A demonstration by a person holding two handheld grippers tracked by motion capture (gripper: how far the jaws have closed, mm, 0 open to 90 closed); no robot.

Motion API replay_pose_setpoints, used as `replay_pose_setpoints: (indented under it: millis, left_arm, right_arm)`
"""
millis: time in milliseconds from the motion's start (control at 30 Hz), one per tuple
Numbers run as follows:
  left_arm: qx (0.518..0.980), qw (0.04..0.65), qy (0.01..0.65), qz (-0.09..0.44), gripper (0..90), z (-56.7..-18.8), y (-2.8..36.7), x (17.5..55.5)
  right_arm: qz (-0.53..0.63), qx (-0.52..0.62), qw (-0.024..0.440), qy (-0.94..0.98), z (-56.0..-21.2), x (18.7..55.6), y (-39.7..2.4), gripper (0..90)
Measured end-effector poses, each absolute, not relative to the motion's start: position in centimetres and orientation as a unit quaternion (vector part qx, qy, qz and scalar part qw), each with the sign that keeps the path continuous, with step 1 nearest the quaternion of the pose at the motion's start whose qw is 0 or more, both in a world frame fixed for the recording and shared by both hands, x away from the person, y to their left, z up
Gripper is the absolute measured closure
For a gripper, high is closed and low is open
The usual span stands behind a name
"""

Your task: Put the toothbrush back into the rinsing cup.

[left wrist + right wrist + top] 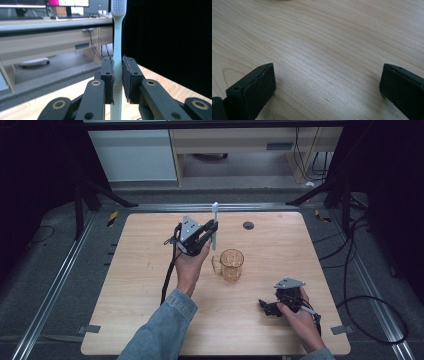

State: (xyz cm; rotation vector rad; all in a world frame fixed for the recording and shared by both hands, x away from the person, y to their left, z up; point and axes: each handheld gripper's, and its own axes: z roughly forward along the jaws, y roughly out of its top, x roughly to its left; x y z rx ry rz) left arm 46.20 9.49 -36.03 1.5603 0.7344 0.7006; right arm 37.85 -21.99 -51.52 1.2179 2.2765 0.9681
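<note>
1. Two grippers are working over the wooden surface (150,270).
2. Left gripper (212,227) is clamping a pale toothbrush (215,222) by its handle; both pads (108,80) are pressing against it.
3. Toothbrush is standing upright, bristle head at the top, raised just behind and to the left of the amber glass mug (231,265).
4. Mug is standing upright near the centre of the surface.
5. Right gripper (267,307) is resting low at the near right, jaws standing wide apart with bare wood between them.
</note>
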Motion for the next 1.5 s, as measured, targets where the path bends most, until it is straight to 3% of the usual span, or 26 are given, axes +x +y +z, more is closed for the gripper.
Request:
replay_pose_setpoints:
  millis: [1500]
  left_arm:
    - [0.644, 0.626, 0.321, 0.300, 78.8, -41.7, 9.4, 44.6]
  right_arm:
    - [0.347, 0.428, 0.188, 0.813, -51.5, 37.8, -21.9, 0.8]
